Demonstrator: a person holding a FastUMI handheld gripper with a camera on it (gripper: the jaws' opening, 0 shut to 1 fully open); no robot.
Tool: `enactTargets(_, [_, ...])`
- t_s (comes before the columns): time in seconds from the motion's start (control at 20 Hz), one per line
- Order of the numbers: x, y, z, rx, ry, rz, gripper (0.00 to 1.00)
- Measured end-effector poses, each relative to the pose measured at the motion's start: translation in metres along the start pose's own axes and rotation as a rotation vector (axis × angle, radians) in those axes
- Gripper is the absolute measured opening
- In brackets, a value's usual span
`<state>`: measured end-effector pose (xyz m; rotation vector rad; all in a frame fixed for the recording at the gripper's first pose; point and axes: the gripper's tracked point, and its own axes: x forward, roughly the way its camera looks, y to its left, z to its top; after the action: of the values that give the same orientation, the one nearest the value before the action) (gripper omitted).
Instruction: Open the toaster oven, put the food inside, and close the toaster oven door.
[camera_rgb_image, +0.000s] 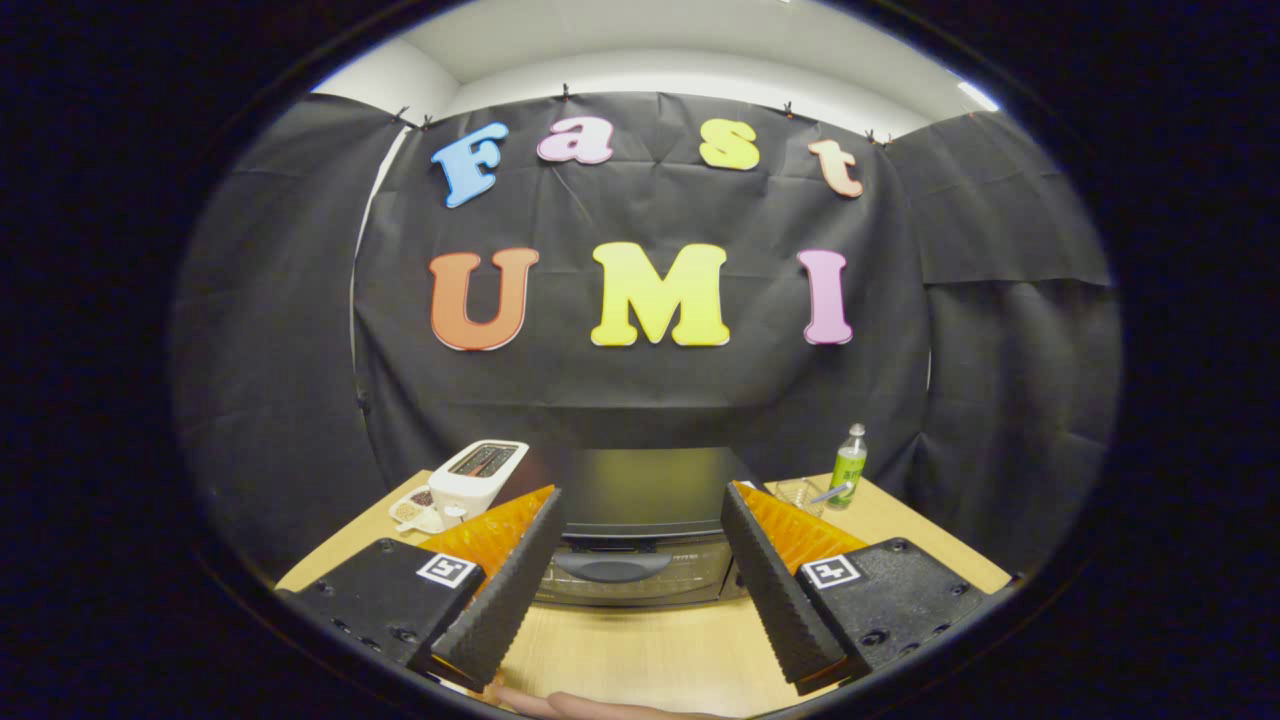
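Tongs (640, 520) hang spread wide and empty above the wooden surface (640, 650). Far left sits a white toaster (478, 475); the toaster oven (640, 540), door closed, stands just beyond the fingers; a green-labelled bottle (848, 466) stands far right.

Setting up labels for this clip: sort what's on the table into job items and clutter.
Job: toaster oven, door shut, just ahead of the open gripper; its handle.

Clutter: white toaster, small dishes, green bottle, glass.
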<state>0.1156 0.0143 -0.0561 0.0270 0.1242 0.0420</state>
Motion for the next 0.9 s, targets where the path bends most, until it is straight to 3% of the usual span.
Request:
enactTargets(0.75, [0.104,0.014,-0.081,-0.01,0.232,-0.024,1.0])
enactTargets(0.9, [0.11,0.028,-0.093,0.02,0.262,0.032,1.0])
